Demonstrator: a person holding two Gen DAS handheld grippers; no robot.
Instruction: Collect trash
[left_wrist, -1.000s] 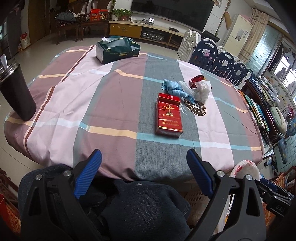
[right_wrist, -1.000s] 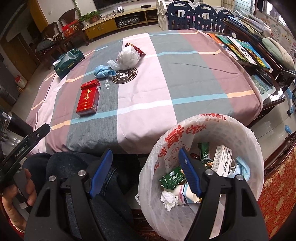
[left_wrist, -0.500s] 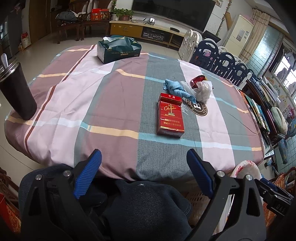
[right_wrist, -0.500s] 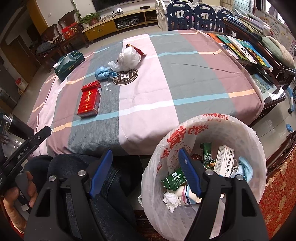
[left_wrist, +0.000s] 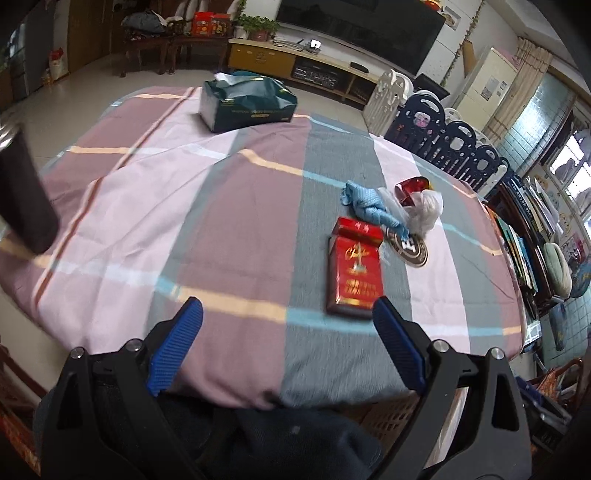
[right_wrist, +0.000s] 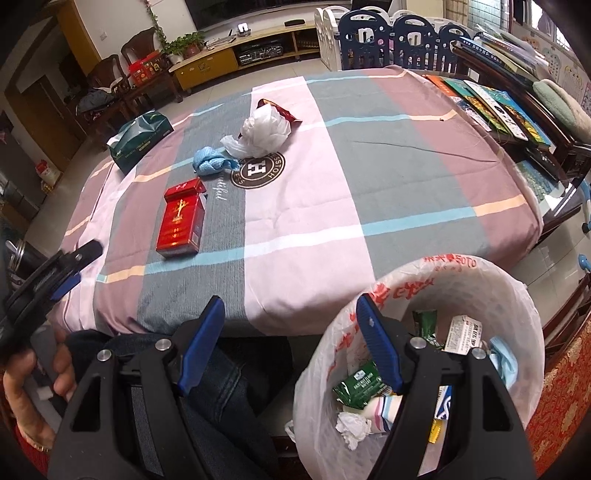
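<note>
Red cigarette carton (left_wrist: 354, 271) lies flat near the table's (left_wrist: 229, 206) near edge, with a blue cloth (left_wrist: 369, 206) and crumpled plastic bag (left_wrist: 424, 210) just beyond it. Left gripper (left_wrist: 288, 325) and right gripper (right_wrist: 290, 325) both hold their jaws spread, gripping nothing; the lined trash bin (right_wrist: 491, 288) stands beside the near edge.

Left gripper (left_wrist: 288, 341) and right gripper (right_wrist: 290, 341): black frames; ribbed blue finger pads (right_wrist: 201, 345); silver screws; person wears dark denim trousers (right_wrist: 236, 391).

Right claw (right_wrist: 290, 334) agape, empty, beside trash bin (right_wrist: 517, 295).
</note>
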